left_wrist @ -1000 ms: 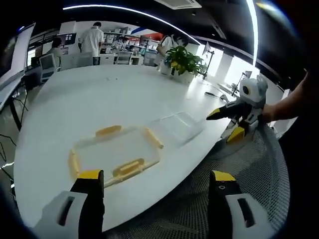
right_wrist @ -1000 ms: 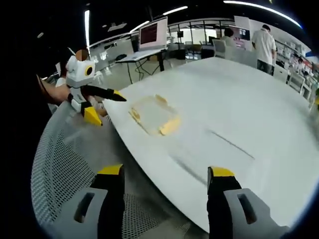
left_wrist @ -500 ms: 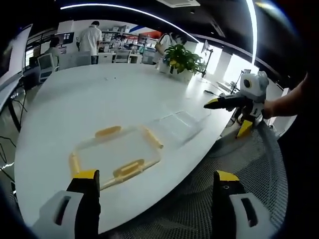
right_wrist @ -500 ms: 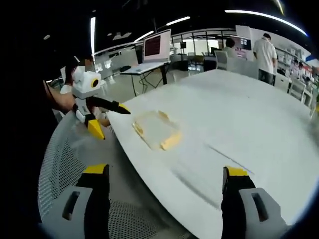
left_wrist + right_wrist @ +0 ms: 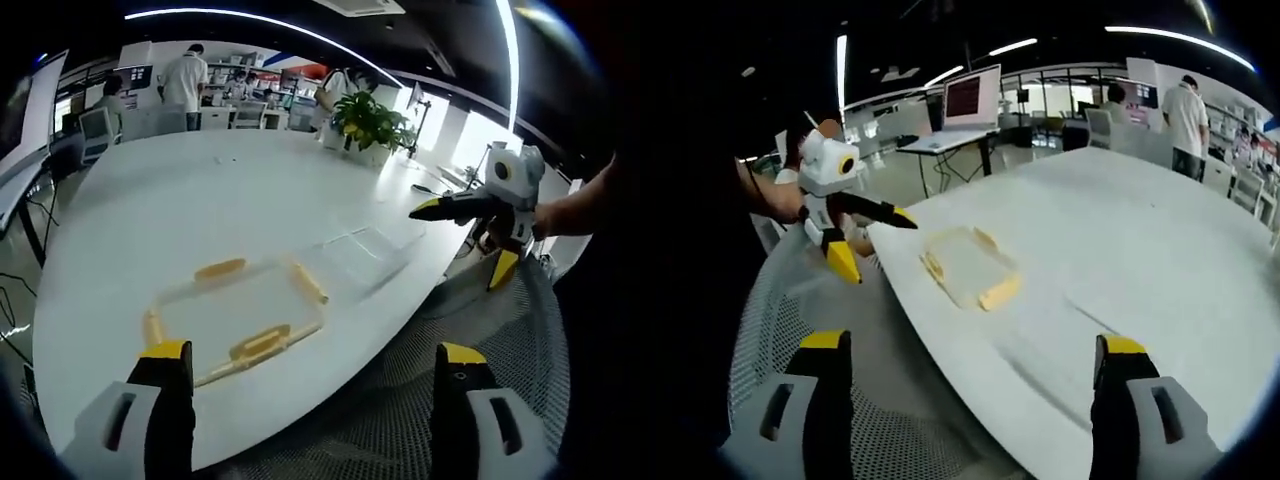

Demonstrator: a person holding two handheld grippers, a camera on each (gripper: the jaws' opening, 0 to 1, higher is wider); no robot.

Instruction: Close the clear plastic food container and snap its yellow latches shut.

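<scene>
Both grippers hover spread wide off the table edge
Container lies on the table, yellow latches unsnapped; clear lid just beside it; neither touched.

My left gripper had two grey fingers with black inner faces, yellow caps at the tips and a dark slot in each side. My right gripper was built the same, grey and black with yellow-capped fingers. Seen from across, its body was white and rounded, with a yellow ring.
</scene>
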